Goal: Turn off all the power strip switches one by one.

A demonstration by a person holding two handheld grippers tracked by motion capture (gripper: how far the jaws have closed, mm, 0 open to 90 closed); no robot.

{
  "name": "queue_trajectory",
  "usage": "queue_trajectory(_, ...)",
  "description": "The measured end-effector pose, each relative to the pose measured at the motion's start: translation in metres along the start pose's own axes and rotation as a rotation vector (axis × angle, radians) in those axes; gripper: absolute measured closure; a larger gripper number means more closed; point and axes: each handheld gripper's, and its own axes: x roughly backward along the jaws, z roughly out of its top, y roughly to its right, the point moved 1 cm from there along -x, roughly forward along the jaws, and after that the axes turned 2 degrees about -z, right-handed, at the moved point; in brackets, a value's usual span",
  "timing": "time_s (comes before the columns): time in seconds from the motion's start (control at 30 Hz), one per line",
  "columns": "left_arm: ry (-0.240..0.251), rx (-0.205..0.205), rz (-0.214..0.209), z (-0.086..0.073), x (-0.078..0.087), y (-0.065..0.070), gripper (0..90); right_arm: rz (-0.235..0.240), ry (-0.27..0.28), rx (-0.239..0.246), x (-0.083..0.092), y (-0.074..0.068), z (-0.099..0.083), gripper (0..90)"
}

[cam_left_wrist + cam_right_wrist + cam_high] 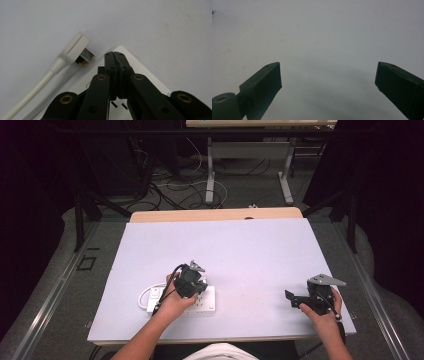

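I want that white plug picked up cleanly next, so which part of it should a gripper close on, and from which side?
Grip the white plug across its flat, blocky body, pads on its two broad faces, coming from above. It lies loose on the table beside the power strip; its metal prongs point toward the strip and its cable trails the opposite way, so both ends are poor holds. The left gripper is shut and would need opening.

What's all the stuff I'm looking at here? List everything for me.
Power strip: one, white, near edge of the table, under the left gripper.
Plug: one, white, on a white cable, lying unplugged beside the strip.
Table: one, pale top.
Far table: one, metal legs, cables on the floor by it.
Left gripper: one, black, jaws shut, over the strip.
Right gripper: one, black, jaws open over the bare table.
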Motion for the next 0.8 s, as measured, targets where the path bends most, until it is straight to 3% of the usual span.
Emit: queue_trajectory(0.8, -0.010, 0.000, -0.006, -0.0026, -0.0023, -0.0004, 90.0, 0.008, -0.008, -0.003, 0.0002, -0.0005, 0.0000, 6.2)
